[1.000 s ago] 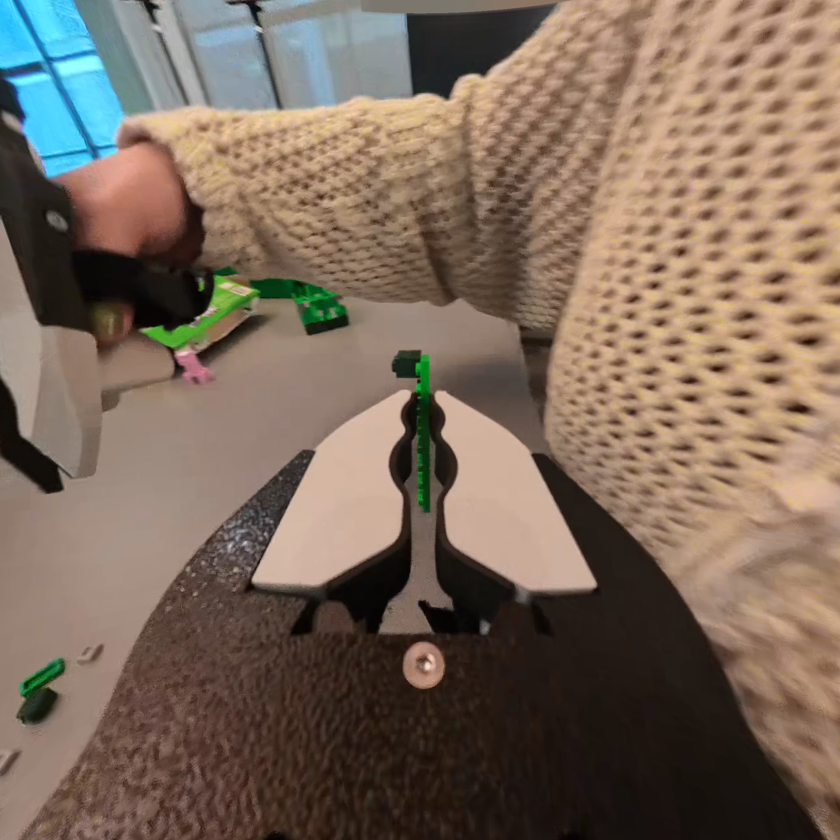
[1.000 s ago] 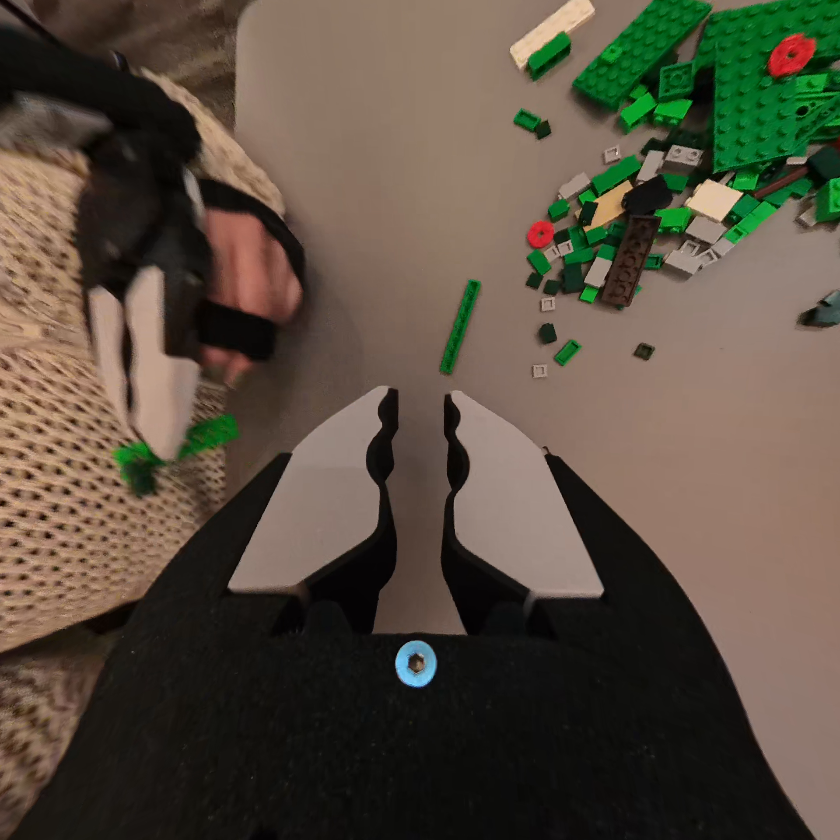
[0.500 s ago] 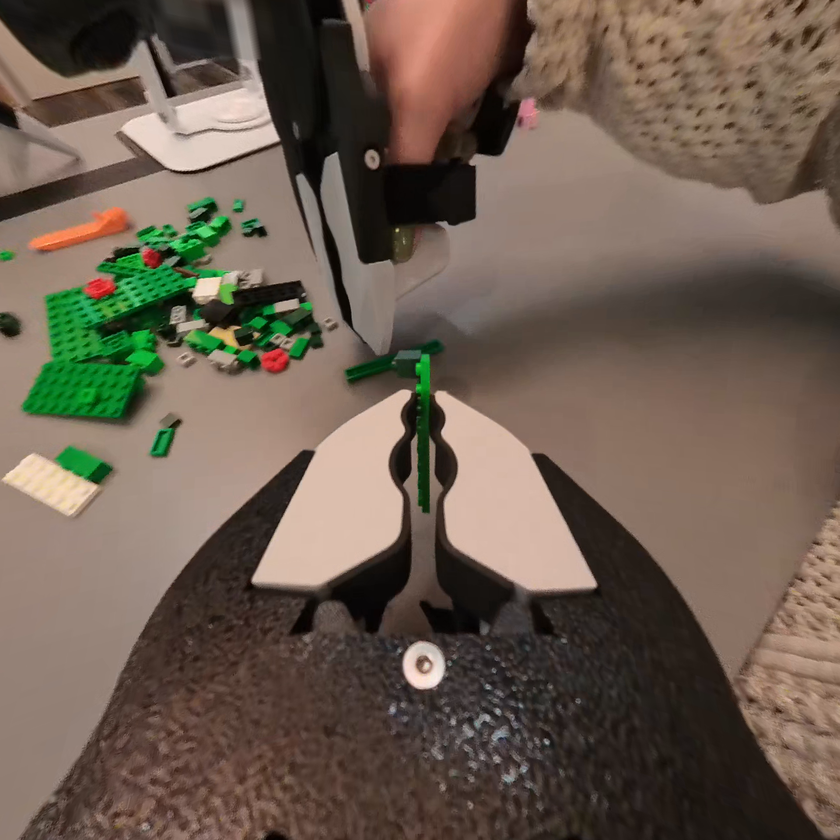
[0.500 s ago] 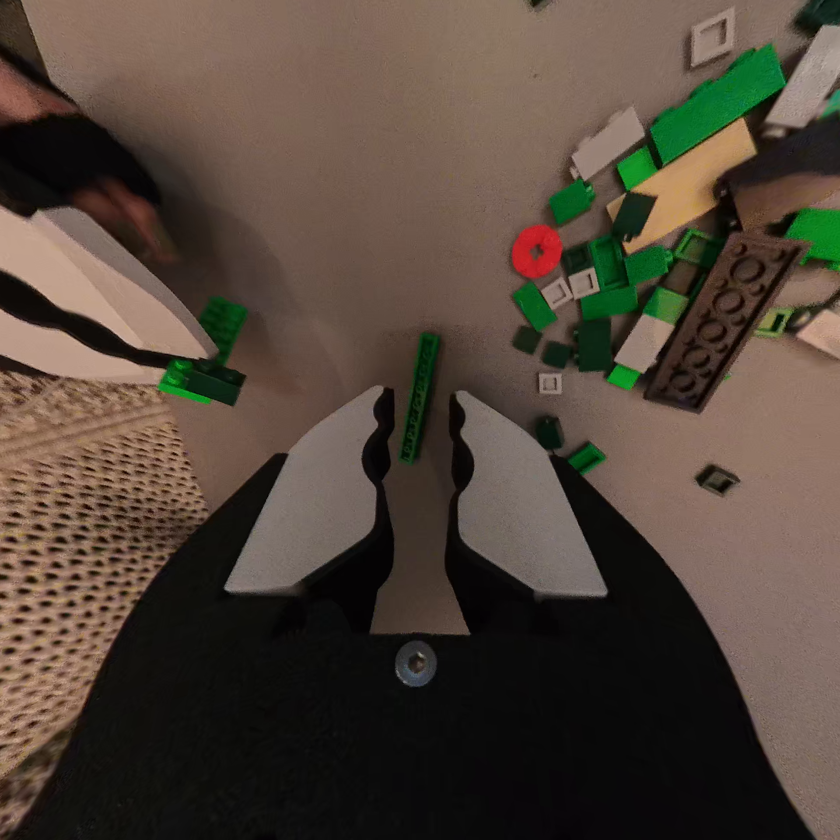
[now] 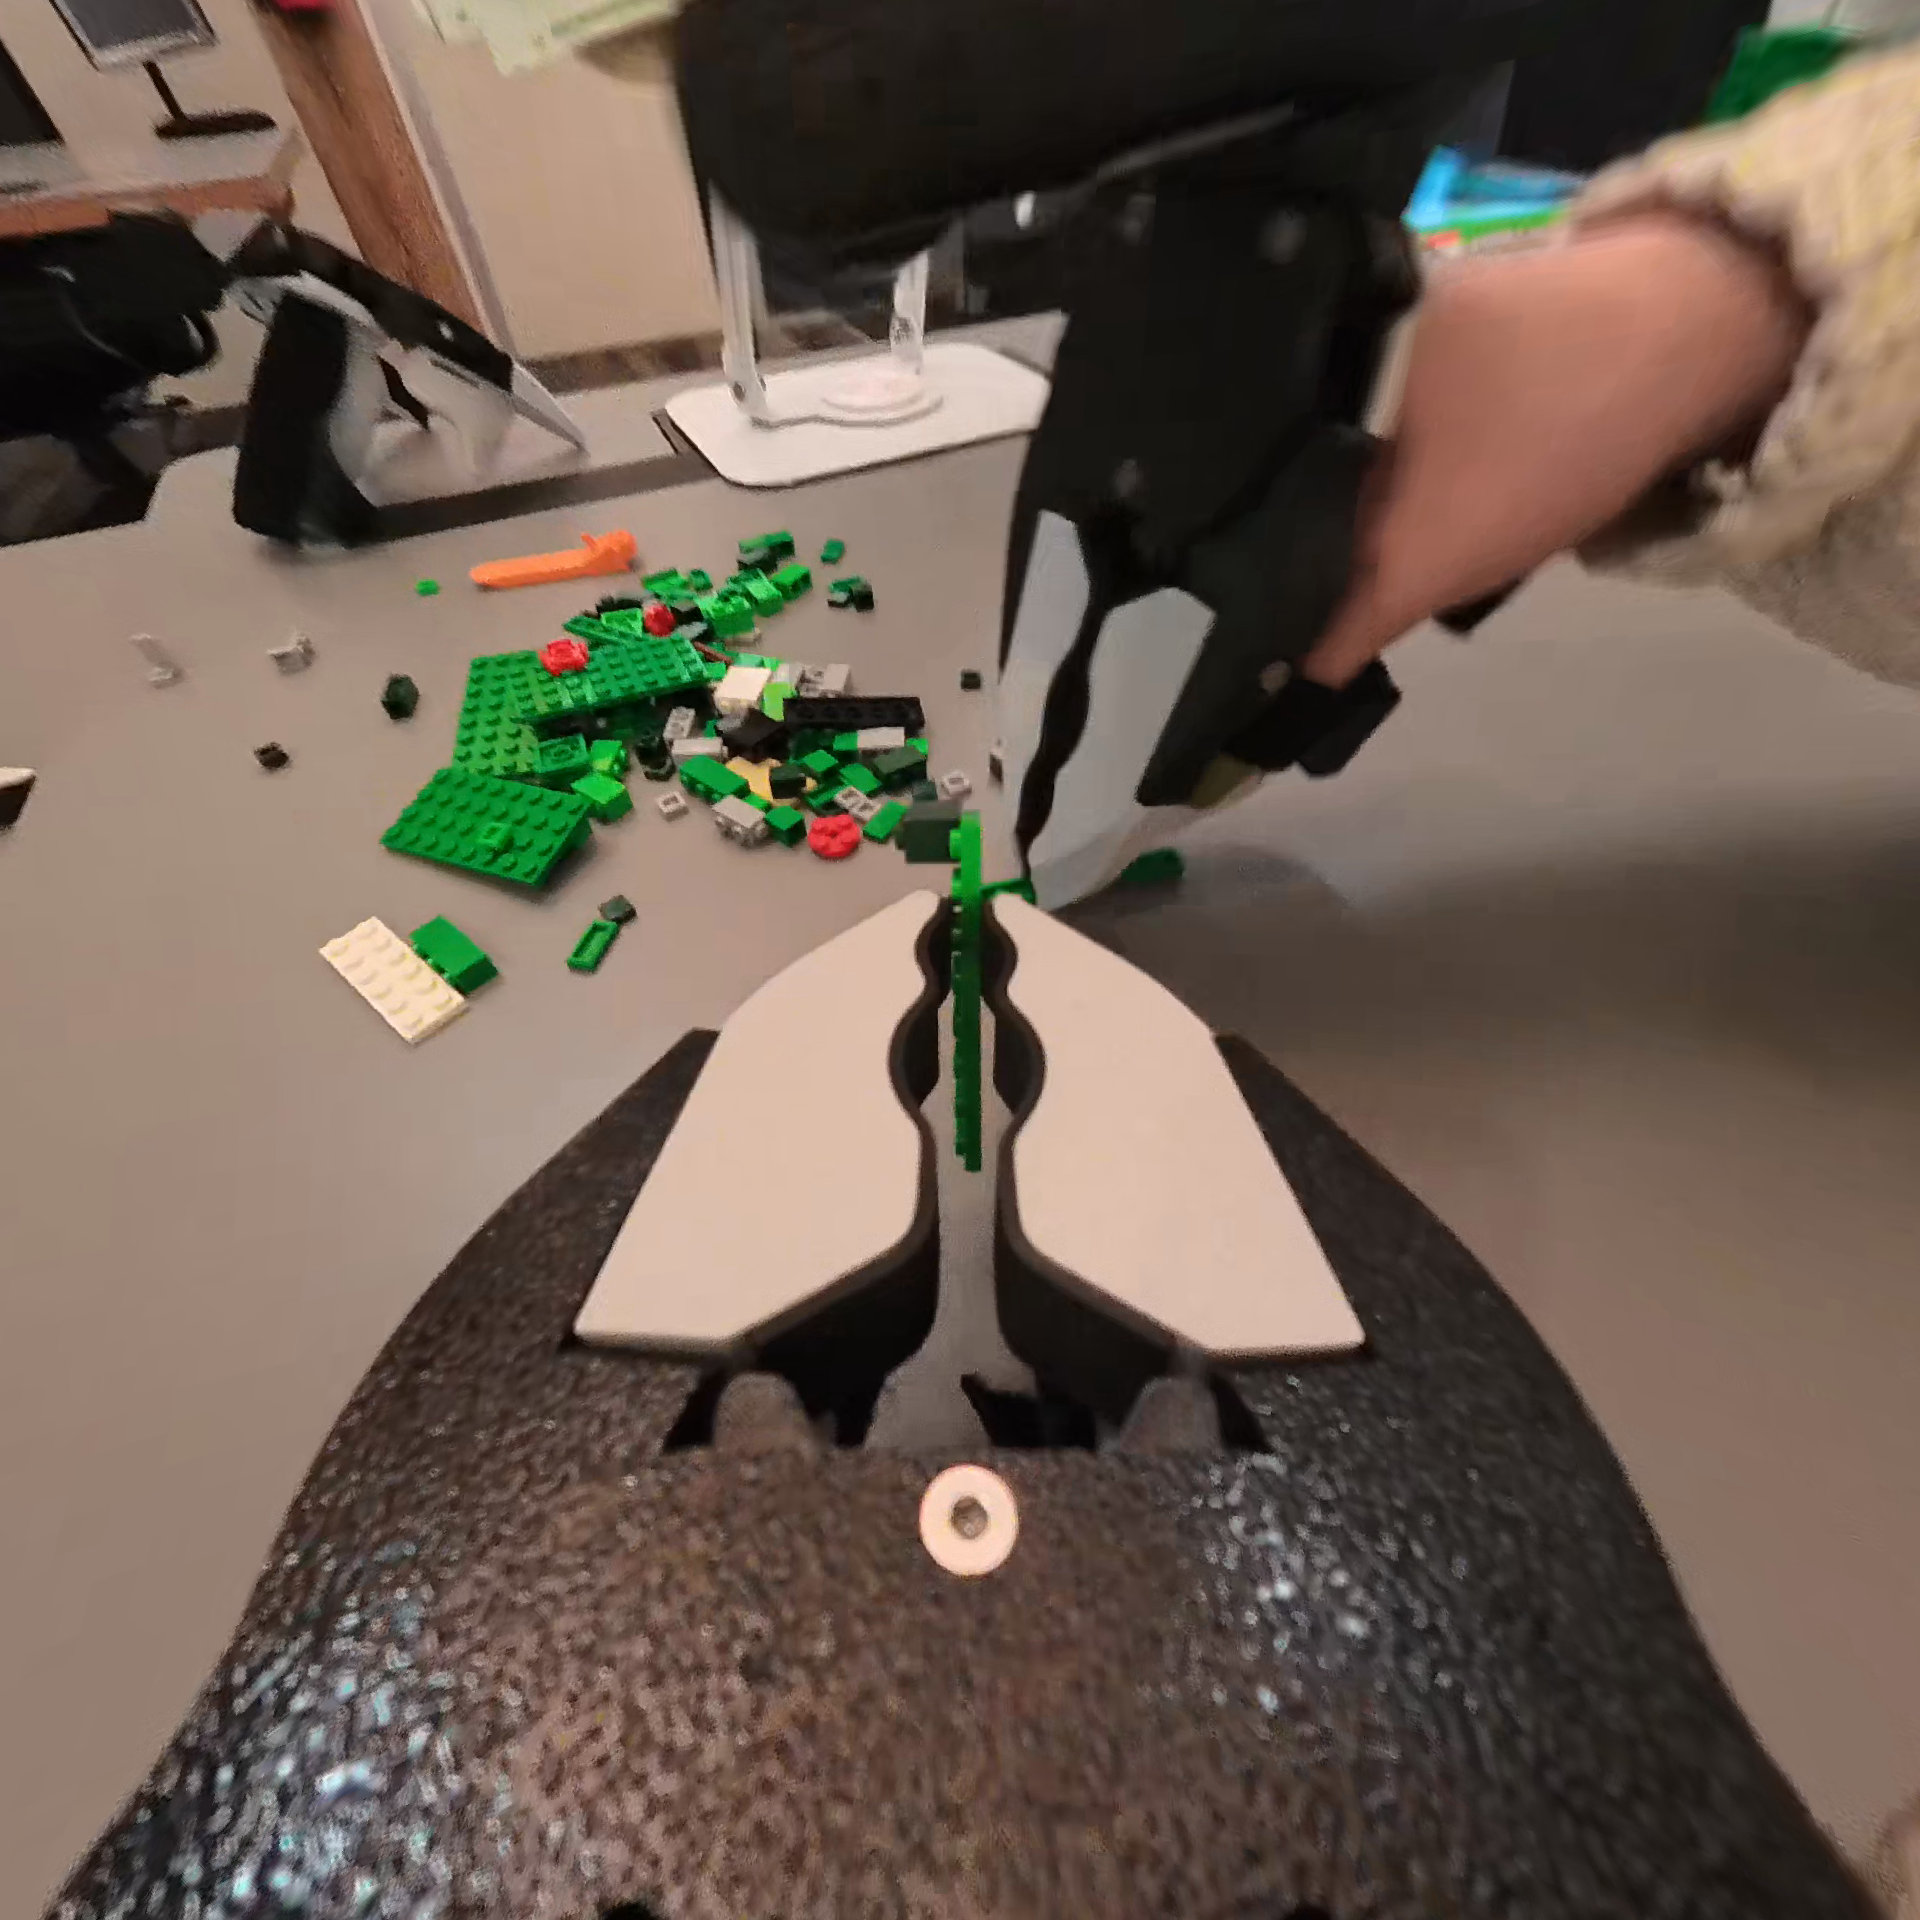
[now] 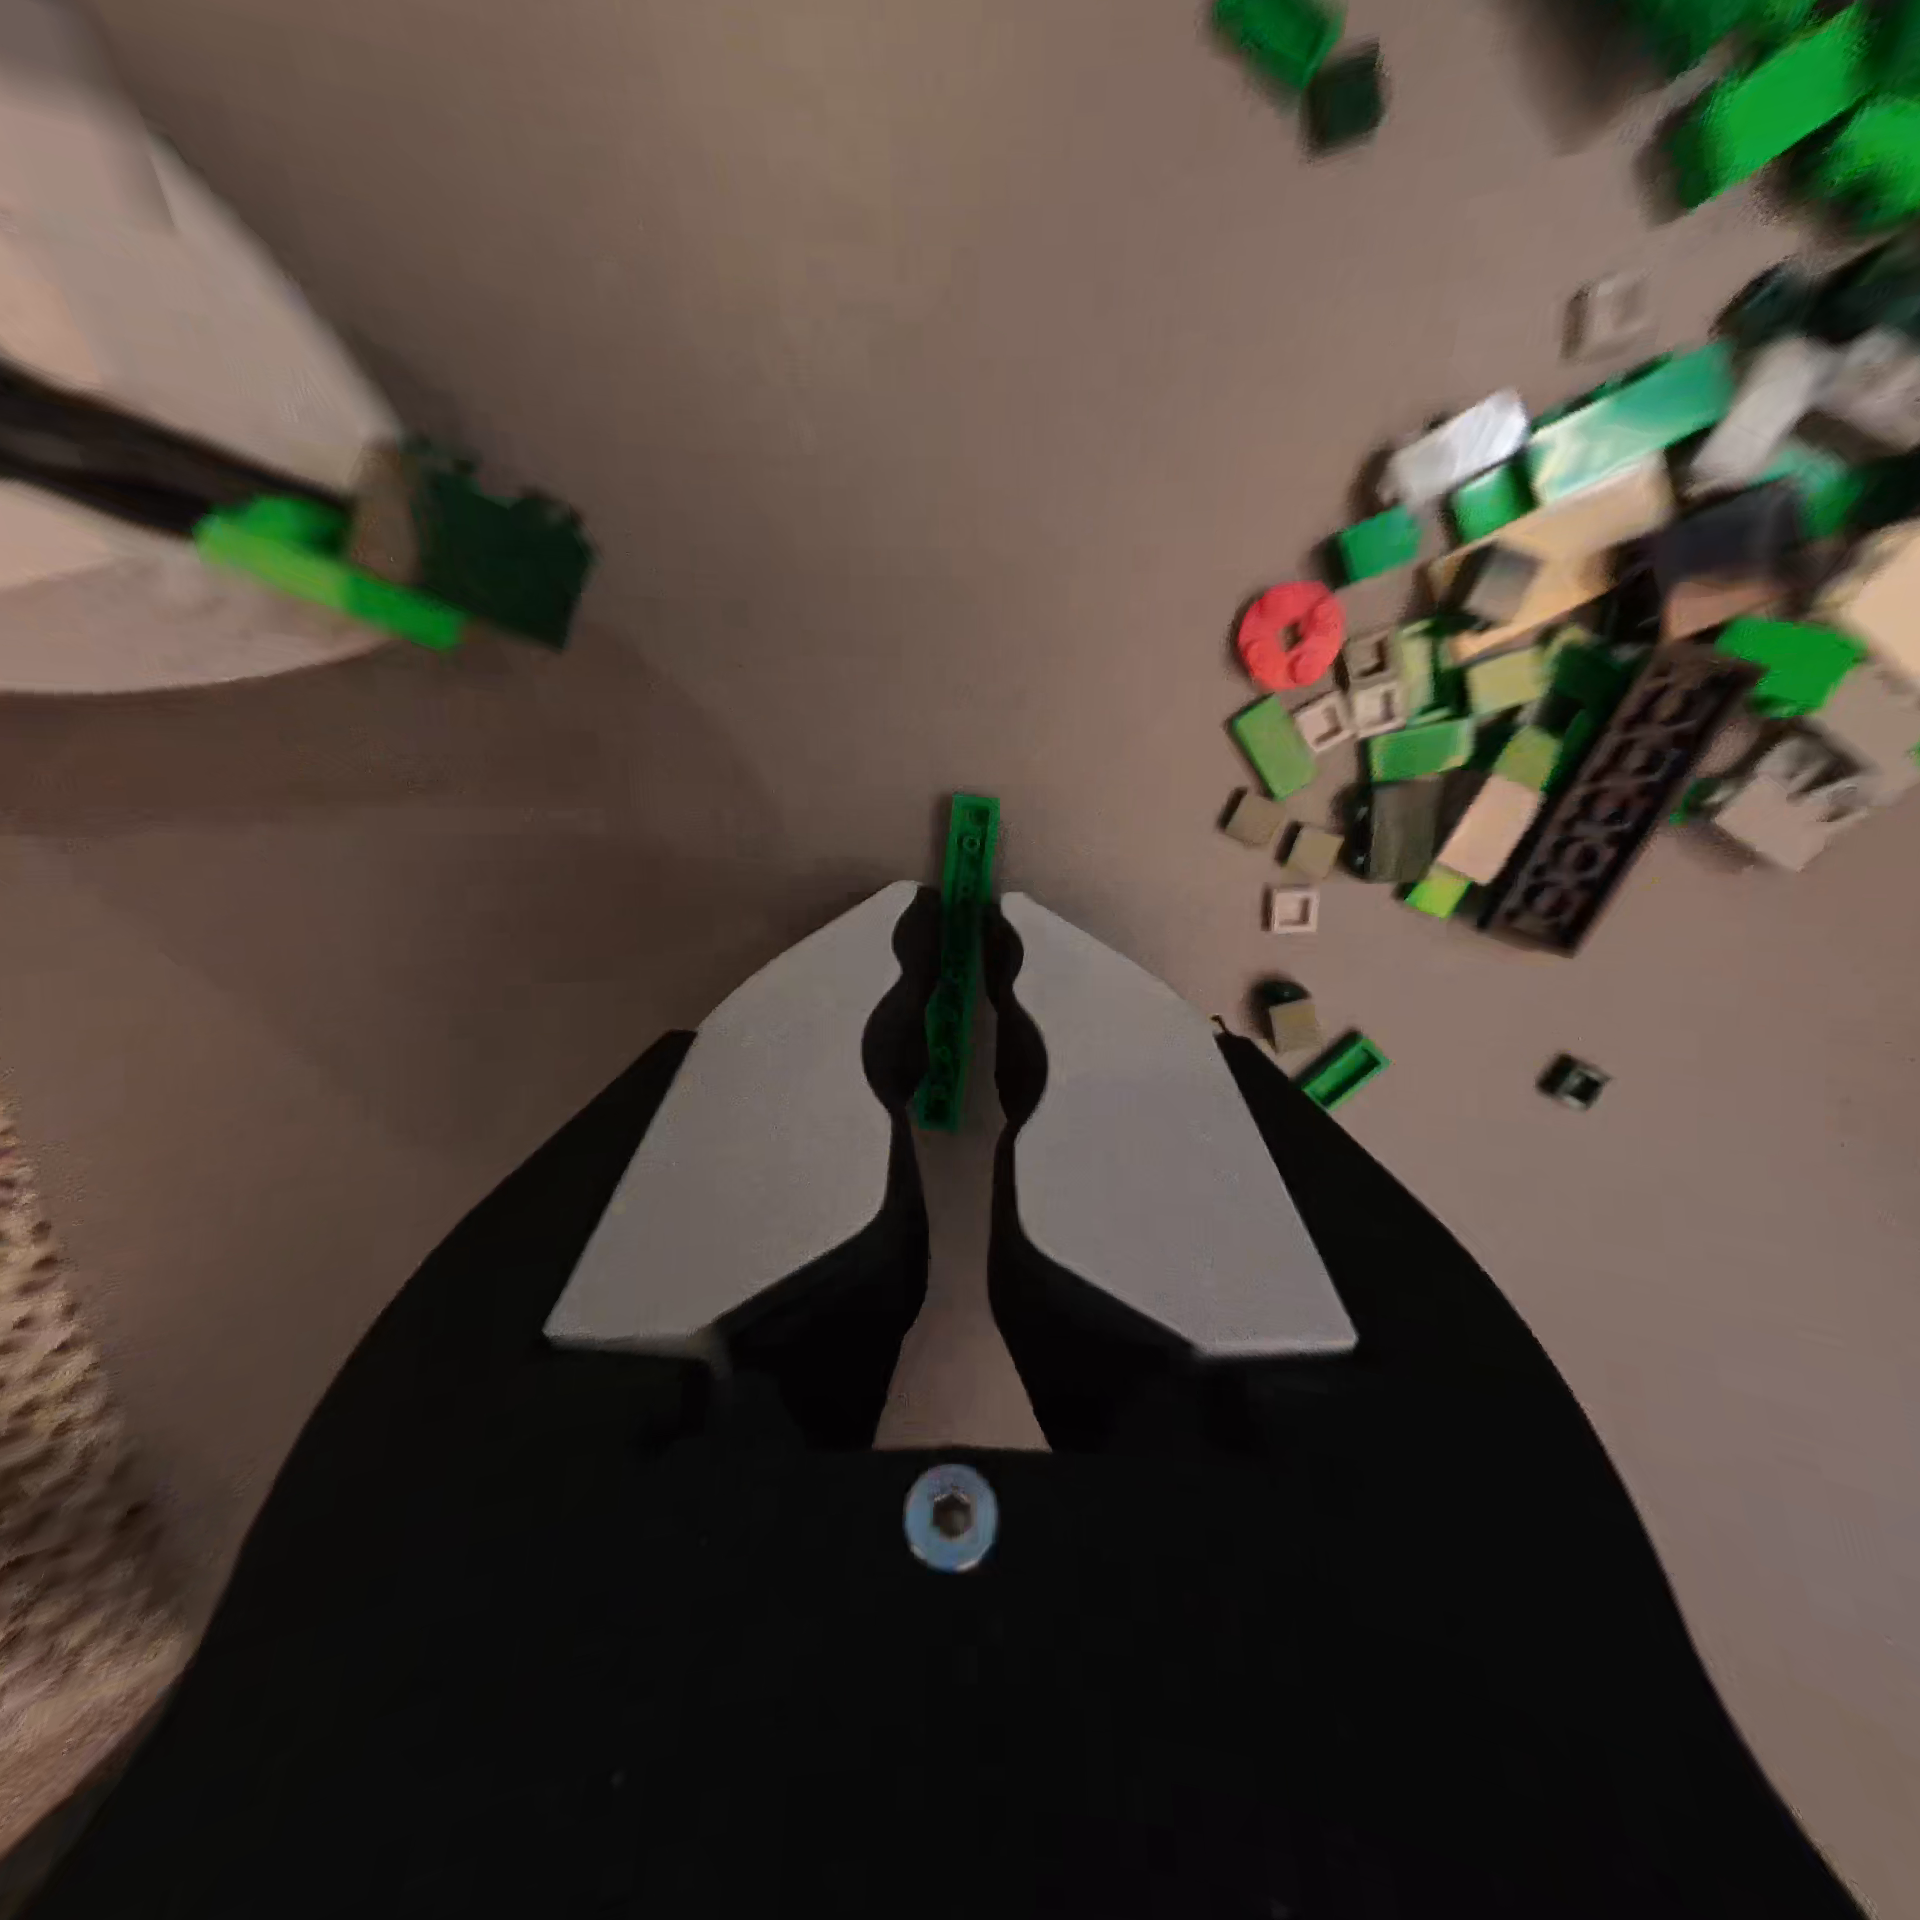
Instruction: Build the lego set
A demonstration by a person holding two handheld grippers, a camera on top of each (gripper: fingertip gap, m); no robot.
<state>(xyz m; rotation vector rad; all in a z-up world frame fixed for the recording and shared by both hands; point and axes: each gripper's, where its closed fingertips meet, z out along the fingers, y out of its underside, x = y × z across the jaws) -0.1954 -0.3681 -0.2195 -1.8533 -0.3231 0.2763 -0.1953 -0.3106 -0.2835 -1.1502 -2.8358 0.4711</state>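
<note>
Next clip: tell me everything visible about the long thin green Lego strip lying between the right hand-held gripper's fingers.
The long thin green plate is a narrow one-stud-wide strip of glossy bright green plastic with a single row of studs. It lies flat on the grey table, running lengthwise down the gap of the right hand-held gripper, its far end poking past the fingertips. The fingers flank it closely; whether they touch it is unclear. It sits apart from the loose brick pile.

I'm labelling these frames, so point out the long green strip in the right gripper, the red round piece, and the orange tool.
long green strip (image 6: 964,956), right wrist view, its middle between the fingers.
red round piece (image 6: 1289,634), right wrist view, its top face.
orange tool (image 5: 551,562), left wrist view, middle of its handle.
</note>
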